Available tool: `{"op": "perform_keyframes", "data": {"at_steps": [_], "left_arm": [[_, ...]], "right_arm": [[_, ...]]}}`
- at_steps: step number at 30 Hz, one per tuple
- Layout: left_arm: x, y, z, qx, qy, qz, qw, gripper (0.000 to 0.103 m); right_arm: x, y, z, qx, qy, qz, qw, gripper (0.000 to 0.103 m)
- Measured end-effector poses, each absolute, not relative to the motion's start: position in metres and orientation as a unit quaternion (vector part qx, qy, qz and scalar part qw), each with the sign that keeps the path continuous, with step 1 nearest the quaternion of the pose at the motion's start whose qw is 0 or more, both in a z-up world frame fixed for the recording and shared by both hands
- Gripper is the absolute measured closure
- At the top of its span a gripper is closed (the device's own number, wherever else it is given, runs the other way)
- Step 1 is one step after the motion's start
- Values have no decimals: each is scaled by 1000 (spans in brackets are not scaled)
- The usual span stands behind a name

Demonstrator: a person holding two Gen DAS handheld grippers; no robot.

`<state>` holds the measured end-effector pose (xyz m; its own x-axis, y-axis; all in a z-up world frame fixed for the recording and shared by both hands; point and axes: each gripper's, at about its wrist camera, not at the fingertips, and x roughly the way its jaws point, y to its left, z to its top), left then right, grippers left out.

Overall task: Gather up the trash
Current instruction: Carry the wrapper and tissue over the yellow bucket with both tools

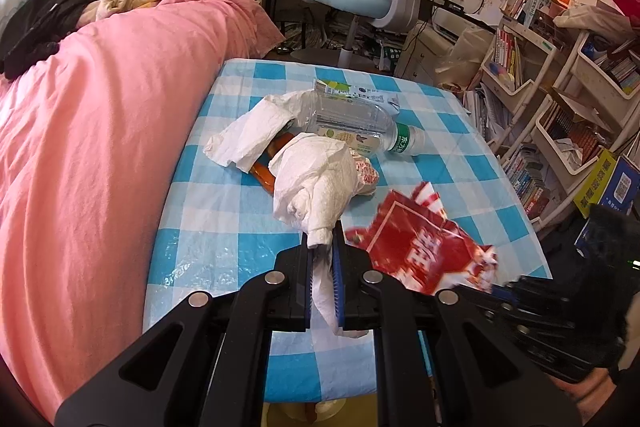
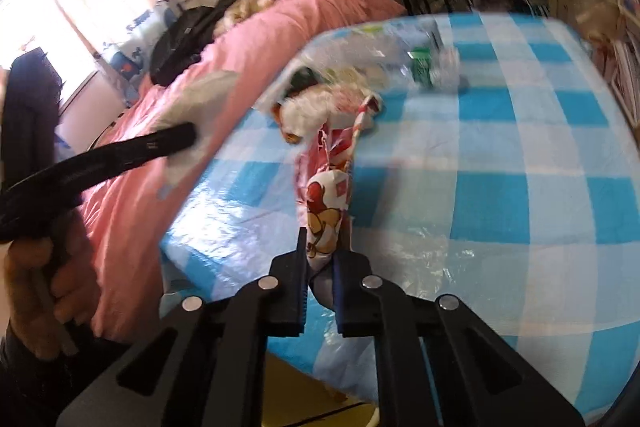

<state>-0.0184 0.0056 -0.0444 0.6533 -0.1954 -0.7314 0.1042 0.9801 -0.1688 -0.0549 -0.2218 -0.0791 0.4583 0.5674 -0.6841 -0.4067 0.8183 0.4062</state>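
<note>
My left claw point(image 1: 323, 247) is pinching a crumpled white paper tissue point(image 1: 316, 183), which hangs above the desk with the blue-and-white checked cover point(image 1: 224, 219). My right claw point(image 2: 322, 251) is clamped on a red-and-white printed snack wrapper point(image 2: 326, 211), lifted over the desk's near edge. On the desk sit a clear crushed plastic bottle with green label point(image 1: 360, 123) and another white tissue point(image 1: 248, 139), beside the pink bed quilt point(image 1: 100, 127)
</note>
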Motion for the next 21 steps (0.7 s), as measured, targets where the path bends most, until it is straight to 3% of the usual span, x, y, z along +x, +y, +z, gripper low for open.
{"op": "perform_keyframes", "data": {"at_steps": [8,18,19,20,21], "left_arm": [[-46,24,-46,-65,408,-69,908,95],[-123,25,-71,-78,440,-72,892,95],[-132,20,-76,-71,447,-74,889,95],[-140,15,-82,-66,455,-75,885,95],[-146,13,-86,-63,460,-76,883,95]], "right_arm": [[-117,-201,-62,58,436,364,821,92],[-171,-148,-114,-80,517,402,752,90],[-171,-146,-119,-90,522,395,751,84],[-168,-146,-124,-93,530,386,749,68],[-166,-149,-125,-91,532,378,753,58]]}}
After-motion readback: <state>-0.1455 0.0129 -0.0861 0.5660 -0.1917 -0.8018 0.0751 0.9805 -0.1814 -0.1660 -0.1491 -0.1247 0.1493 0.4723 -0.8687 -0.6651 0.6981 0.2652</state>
